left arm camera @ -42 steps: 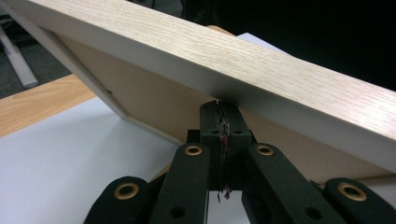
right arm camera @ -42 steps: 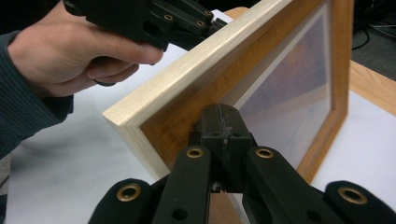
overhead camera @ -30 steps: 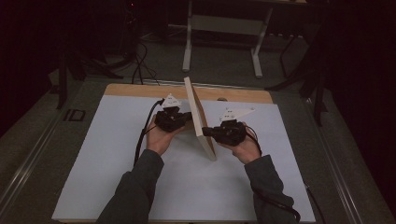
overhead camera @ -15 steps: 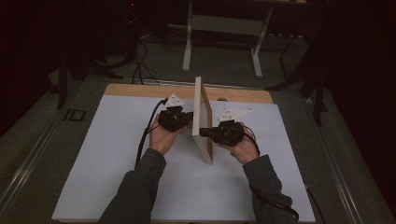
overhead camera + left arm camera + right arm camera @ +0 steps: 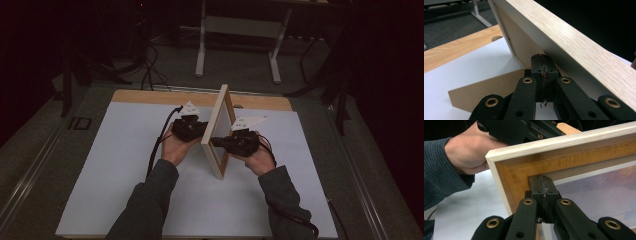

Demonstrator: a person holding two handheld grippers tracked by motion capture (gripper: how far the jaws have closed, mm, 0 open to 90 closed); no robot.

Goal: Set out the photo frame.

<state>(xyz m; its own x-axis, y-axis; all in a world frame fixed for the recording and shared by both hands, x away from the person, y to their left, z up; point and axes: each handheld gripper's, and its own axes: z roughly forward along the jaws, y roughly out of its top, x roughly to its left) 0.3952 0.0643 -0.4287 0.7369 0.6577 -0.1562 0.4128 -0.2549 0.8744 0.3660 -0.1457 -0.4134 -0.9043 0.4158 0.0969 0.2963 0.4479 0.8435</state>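
A light wooden picture frame (image 5: 218, 131) stands on edge on the white mat (image 5: 115, 165), edge-on to the high view. My left gripper (image 5: 201, 131) is at its back, jaws shut, tips (image 5: 541, 58) against the back panel (image 5: 524, 47) above the brown fold-out stand (image 5: 486, 86). My right gripper (image 5: 215, 142) is on the front side, also shut, with its tips (image 5: 543, 180) pressed where the inner frame (image 5: 524, 167) meets the picture (image 5: 599, 187). Beyond the frame's corner, the right gripper view shows the other hand (image 5: 471, 152) and the left gripper (image 5: 524, 130).
The mat covers a wooden tabletop whose bare strip (image 5: 150, 96) shows along the far edge. Black cables (image 5: 157, 145) trail from the grippers across the mat. A white table base (image 5: 240, 30) stands on the floor beyond.
The frame has swung from a slant, top toward the left, to nearly upright. Both hands have shifted slightly with it, still one on each side.
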